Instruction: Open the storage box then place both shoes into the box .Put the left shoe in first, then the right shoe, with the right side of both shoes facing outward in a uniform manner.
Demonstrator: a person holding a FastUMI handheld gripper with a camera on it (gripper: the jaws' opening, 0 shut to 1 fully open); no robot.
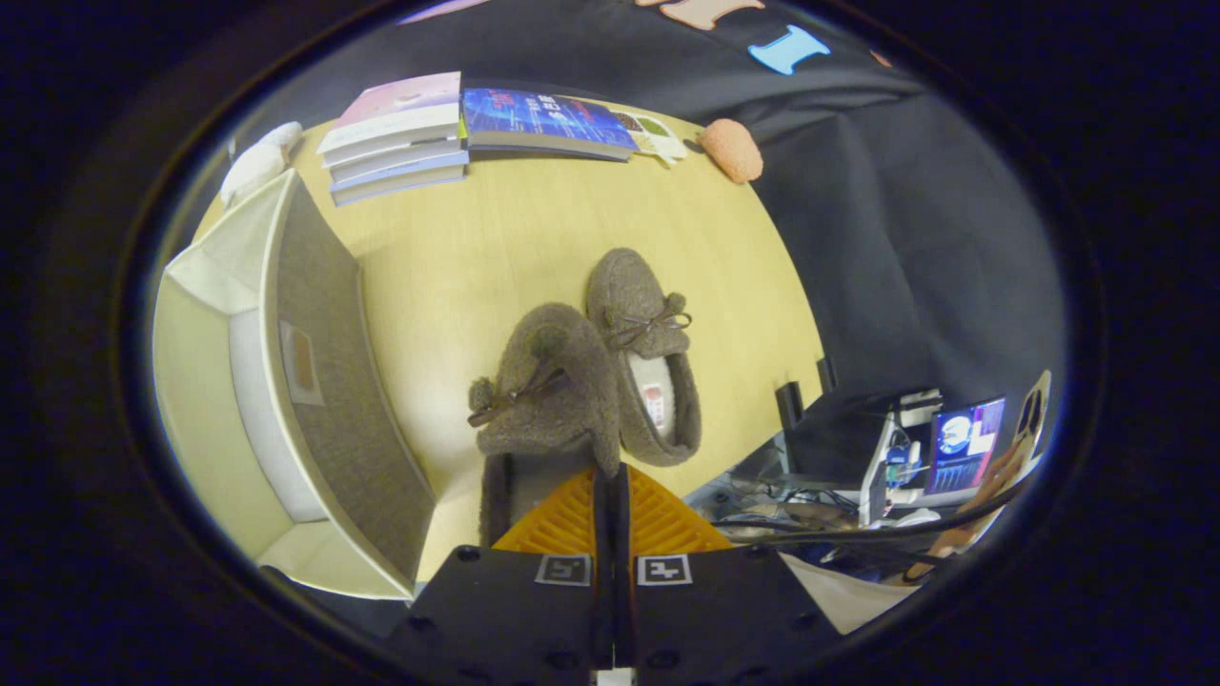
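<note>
Your fingers (610, 491) are clenched on the heel rim of the left shoe (545, 391), lifted just above the desk (496, 248). The right shoe (648, 357) touches it at 2 o'clock. The box (286, 381) stands open at 9 o'clock (bare desk between). Books (400, 133) line the far edge at 11.

Pale wooden table (534, 238), black cloth wall (905, 248) behind, stacked books (400, 138), cluttered equipment (915, 457) beside
</note>
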